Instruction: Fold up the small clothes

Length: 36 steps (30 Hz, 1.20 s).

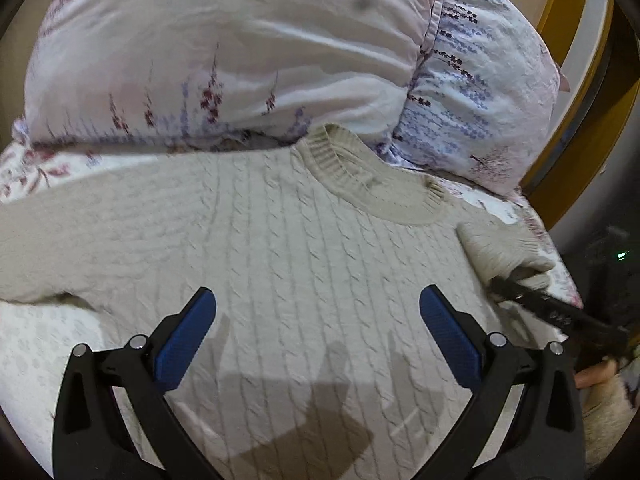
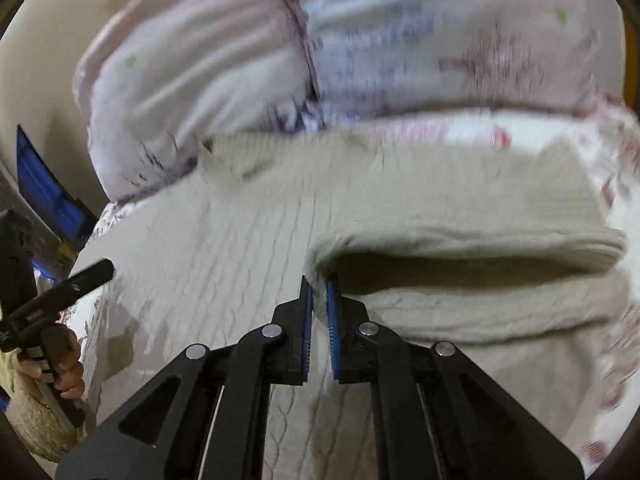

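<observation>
A beige cable-knit sweater (image 1: 280, 248) lies flat on a bed, its ribbed collar (image 1: 360, 176) at the far side. My left gripper (image 1: 318, 312) is open and empty, hovering just above the sweater's body. My right gripper (image 2: 319, 292) is shut on the sweater's sleeve (image 2: 460, 240), which is lifted and folded over toward the body. In the left wrist view the right gripper (image 1: 520, 296) shows at the right edge, clamped on the sleeve cuff (image 1: 504, 248). The left gripper (image 2: 80, 276) shows at the left edge of the right wrist view.
A large floral quilt and pillow (image 1: 240, 60) are piled right behind the collar. The floral bedsheet (image 1: 48, 360) shows around the sweater. A yellow-framed wall or door (image 1: 580, 120) stands at the right. The bed edge drops off at the right (image 1: 568, 288).
</observation>
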Tool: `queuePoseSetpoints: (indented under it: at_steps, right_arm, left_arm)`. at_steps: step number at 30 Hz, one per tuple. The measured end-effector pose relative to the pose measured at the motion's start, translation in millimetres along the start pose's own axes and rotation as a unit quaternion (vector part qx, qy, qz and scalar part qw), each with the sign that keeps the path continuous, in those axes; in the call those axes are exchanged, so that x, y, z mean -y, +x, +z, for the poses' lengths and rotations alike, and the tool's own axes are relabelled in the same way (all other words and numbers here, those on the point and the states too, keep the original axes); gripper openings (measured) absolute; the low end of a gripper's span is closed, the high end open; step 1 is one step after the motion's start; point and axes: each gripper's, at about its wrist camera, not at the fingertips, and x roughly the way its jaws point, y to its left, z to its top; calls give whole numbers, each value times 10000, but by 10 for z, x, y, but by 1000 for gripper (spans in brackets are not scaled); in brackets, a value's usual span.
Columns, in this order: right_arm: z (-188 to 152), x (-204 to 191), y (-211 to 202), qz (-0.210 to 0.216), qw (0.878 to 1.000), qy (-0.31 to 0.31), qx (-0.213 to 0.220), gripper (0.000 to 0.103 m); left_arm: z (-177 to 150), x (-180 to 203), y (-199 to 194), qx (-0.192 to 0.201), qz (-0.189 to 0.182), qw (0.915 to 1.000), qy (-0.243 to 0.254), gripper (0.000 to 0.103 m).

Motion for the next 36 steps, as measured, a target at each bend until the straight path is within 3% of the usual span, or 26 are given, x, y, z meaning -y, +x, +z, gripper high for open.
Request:
queuePoseSetpoints:
  at_steps: [2, 4, 5, 8, 11, 12, 13, 15, 19, 22, 23, 24, 25, 27, 30, 36]
  right_arm:
    - [-16, 105, -70, 185, 9992, 346, 13, 18]
    - [-22, 263, -207, 341, 9958, 835, 144, 49]
    - [-22, 376, -300, 370, 9925, 1124, 320, 52]
    - [62, 589, -391, 368, 9827, 1740, 517, 53]
    - [125, 868, -448, 23, 9676, 2413, 739, 53]
    - [144, 900, -465, -151, 9662, 2440, 815, 48]
    - [174, 908, -465, -377, 9656, 2412, 898, 31]
    - [272, 829, -480, -720, 9678, 2173, 1049, 12]
    - [452, 283, -496, -471, 9828, 1155, 1363, 9]
    - [455, -369, -333, 263, 9937, 68, 1086, 9]
    - [402, -632, -176, 555, 9954, -394, 681, 10]
    - [349, -778, -66, 668, 9949, -639, 408, 19]
    - [265, -920, 57, 745, 9932, -886, 96, 40]
    - [136, -1003, 148, 799, 9914, -1030, -78, 55]
    - [44, -834, 120, 827, 9938, -722, -163, 61]
    - [-106, -270, -84, 862, 9956, 293, -222, 64]
  left_arm:
    - [-5, -25, 23, -35, -201, 9998, -89, 101]
    - [4, -60, 60, -125, -451, 9986, -258, 101]
    - [6, -77, 68, -151, -522, 9980, -324, 101]
    - [17, -123, 114, -254, -702, 9958, -526, 101]
    - [15, -171, 138, -330, -912, 9928, -708, 101]
    - [11, -186, 135, -338, -975, 9918, -749, 101]
    - [10, -201, 132, -342, -1035, 9909, -788, 101]
    - [10, -232, 118, -332, -1182, 9884, -896, 101]
    - [19, -282, 100, -313, -1515, 9813, -1144, 101]
    - [29, -296, 107, -324, -1837, 9730, -1356, 101]
    - [29, -296, 118, -352, -1912, 9703, -1440, 101]
    - [30, -292, 132, -387, -1957, 9684, -1499, 101]
    - [29, -288, 146, -418, -1993, 9669, -1537, 101]
    - [28, -255, 190, -504, -2018, 9652, -1584, 99]
    - [28, -219, 258, -626, -1982, 9646, -1622, 92]
    - [51, -243, 537, -968, -1871, 9554, -2067, 55]
